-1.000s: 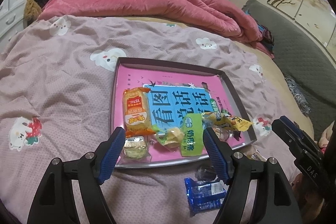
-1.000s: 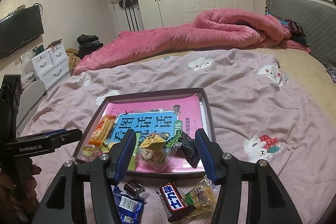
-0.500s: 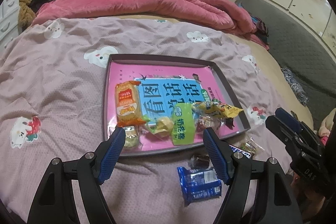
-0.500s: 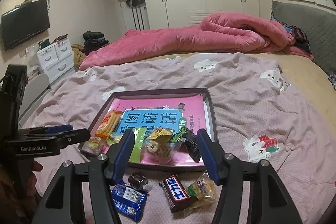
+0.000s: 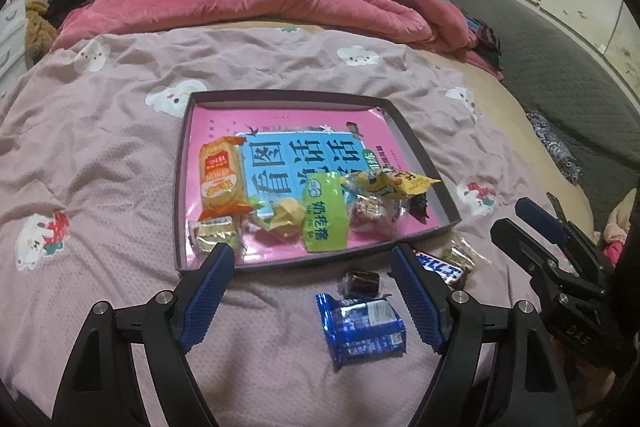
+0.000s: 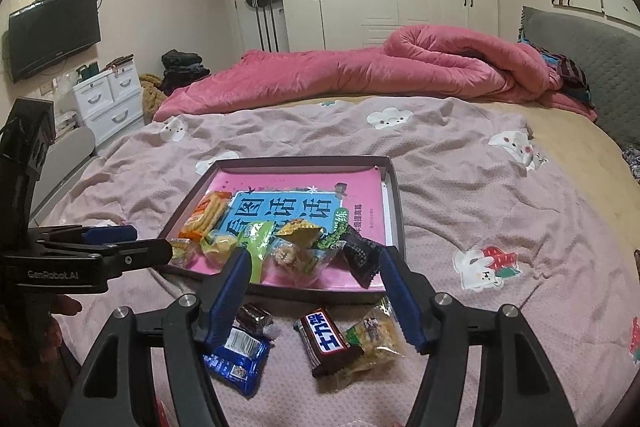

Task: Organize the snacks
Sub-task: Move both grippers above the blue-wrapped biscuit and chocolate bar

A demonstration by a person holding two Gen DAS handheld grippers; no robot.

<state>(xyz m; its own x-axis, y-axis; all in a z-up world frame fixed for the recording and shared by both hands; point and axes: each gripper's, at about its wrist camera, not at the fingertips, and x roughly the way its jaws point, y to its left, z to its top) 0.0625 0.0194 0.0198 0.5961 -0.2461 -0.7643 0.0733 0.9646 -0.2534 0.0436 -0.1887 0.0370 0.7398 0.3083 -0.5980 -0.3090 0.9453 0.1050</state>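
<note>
A dark-rimmed tray [image 5: 288, 94] lined with a pink book lies on the bed. It holds an orange cracker pack [image 5: 222, 179], a green packet [image 5: 324, 215] and several other snacks. On the sheet in front of it lie a blue packet [image 5: 360, 323], a small dark candy [image 5: 362, 281], a brown chocolate bar [image 6: 326, 343] and a clear-green packet [image 6: 376, 339]. My left gripper [image 5: 309, 253] stands open over the tray's near rim, empty. My right gripper [image 6: 314, 259] hovers above the chocolate bar, its jaws opening with nothing between them.
A rumpled pink quilt [image 6: 400, 67] lies across the far side of the bed. A grey padded headboard [image 5: 560, 87] runs along the right. White drawers [image 6: 108, 99] and a wall television [image 6: 54, 31] stand at the left. Each gripper shows at the edge of the other's view.
Both grippers have drawn back from the tray, so more of the loose snacks on the sheet show. The right jaws have spread wider, and the left ones slightly.
</note>
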